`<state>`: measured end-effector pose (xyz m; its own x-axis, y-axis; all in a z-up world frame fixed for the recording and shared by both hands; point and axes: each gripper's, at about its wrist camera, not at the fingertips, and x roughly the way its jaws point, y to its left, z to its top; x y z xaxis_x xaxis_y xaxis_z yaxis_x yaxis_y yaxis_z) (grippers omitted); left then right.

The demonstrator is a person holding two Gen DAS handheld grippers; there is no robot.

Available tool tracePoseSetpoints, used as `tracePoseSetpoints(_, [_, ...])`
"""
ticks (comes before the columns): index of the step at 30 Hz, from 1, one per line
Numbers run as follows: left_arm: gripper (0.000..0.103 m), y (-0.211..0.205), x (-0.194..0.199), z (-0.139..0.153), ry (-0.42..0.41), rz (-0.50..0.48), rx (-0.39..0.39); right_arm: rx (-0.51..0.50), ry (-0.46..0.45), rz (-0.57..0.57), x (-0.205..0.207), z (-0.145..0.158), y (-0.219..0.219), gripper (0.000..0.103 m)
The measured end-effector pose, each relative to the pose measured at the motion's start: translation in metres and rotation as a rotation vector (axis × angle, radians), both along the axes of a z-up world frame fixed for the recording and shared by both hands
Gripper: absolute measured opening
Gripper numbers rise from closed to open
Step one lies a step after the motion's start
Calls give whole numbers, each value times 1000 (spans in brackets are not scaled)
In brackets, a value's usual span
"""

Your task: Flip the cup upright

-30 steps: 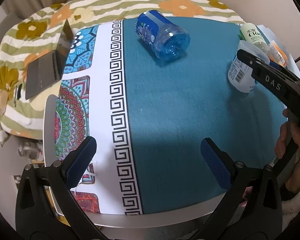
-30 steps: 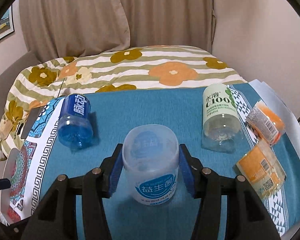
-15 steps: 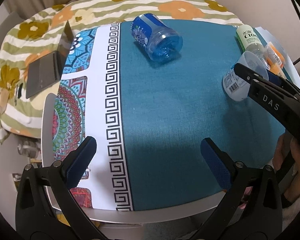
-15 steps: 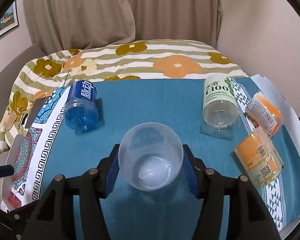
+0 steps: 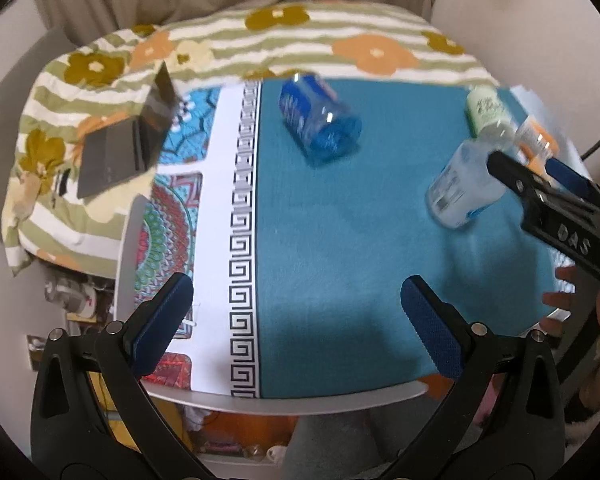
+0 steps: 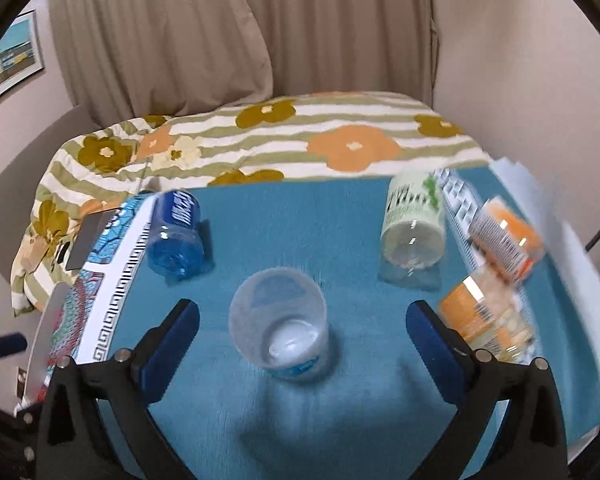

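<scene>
A clear plastic cup (image 6: 281, 325) with a blue label stands on the teal cloth, mouth up, between the spread fingers of my right gripper (image 6: 302, 330), which is open and not touching it. The cup also shows in the left wrist view (image 5: 462, 188), beside the right gripper's black finger (image 5: 532, 188). My left gripper (image 5: 296, 320) is open and empty over the table's near edge.
A blue cup (image 6: 176, 234) lies on its side at back left. A green-labelled cup (image 6: 414, 220) and two orange-labelled cups (image 6: 504, 236) (image 6: 488, 320) lie at right. A laptop (image 5: 128, 140) sits on the flowered bedding beyond the table (image 5: 340, 398).
My right gripper turned the cup from mouth-down to mouth-up, then opened and let go of it. The left gripper stayed open; its view tilted up a little.
</scene>
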<state>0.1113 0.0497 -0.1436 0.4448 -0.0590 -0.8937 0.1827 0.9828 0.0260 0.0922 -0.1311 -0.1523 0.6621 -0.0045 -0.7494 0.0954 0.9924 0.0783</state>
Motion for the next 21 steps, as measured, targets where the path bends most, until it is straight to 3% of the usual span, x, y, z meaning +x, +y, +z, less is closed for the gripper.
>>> tracePoseSetpoints(12, [103, -35, -42, 99, -226, 51, -80, -97, -23, -7, -65, 105, -48, 103])
tracePoseSetpoints(21, [103, -56, -74, 121, -322, 38, -69, -92, -30, -52, -105, 127, -73, 103])
